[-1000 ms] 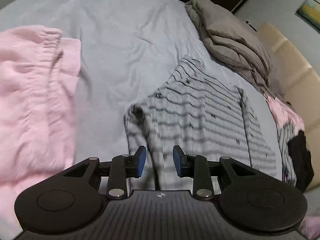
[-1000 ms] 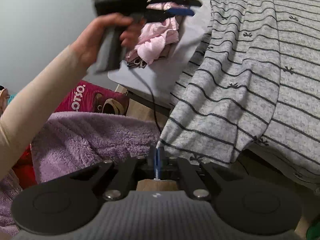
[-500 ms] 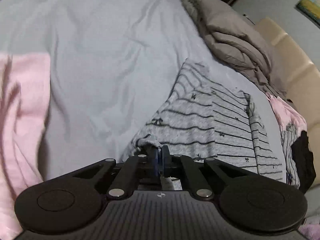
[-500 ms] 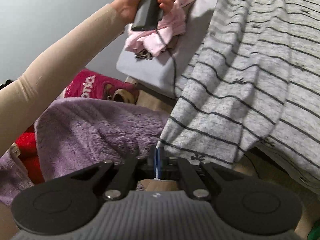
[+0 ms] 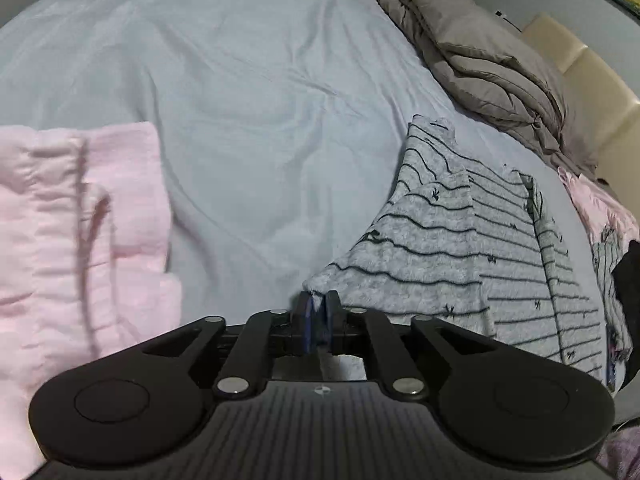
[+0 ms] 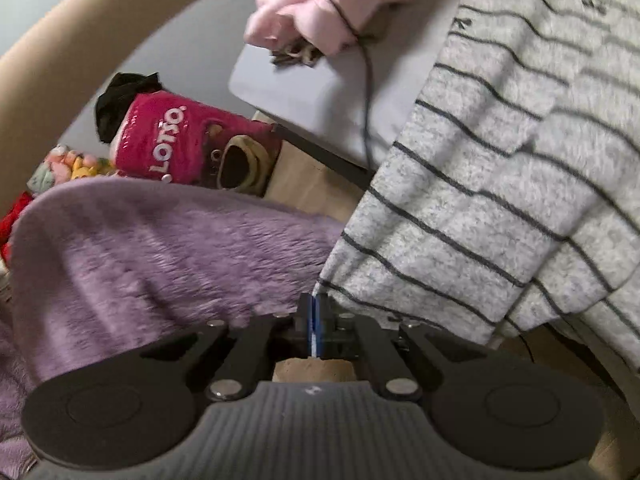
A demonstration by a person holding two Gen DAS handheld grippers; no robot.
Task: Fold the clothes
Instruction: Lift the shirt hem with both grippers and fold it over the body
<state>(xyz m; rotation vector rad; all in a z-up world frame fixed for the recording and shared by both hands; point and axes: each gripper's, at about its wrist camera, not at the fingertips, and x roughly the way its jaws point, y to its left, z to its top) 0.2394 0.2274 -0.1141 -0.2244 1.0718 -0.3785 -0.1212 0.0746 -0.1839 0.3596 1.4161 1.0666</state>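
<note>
A grey top with thin dark stripes (image 5: pixel 460 240) lies spread on the right side of the bed. My left gripper (image 5: pixel 318 304) pinches its near corner between the blue pads; the jaws are opening slightly with the fabric still between them. In the right wrist view the same striped top (image 6: pixel 500 200) hangs over the bed's edge. My right gripper (image 6: pixel 316 304) is shut, with the lowest hem corner caught at its tips.
A pink garment (image 5: pixel 80 240) lies on the left of the pale blue sheet (image 5: pixel 260 100). A grey duvet (image 5: pixel 480 52) is bunched by the beige headboard (image 5: pixel 592 80). Below the bed are a purple fleece (image 6: pixel 160 260) and a red plush (image 6: pixel 180 140). Pink clothes (image 6: pixel 332 12) sit on the mattress corner.
My left gripper closed on the top's corner and shifted, pulling it taut. In the right wrist view the person's hand and arm slid up out of sight as the gripper moved.
</note>
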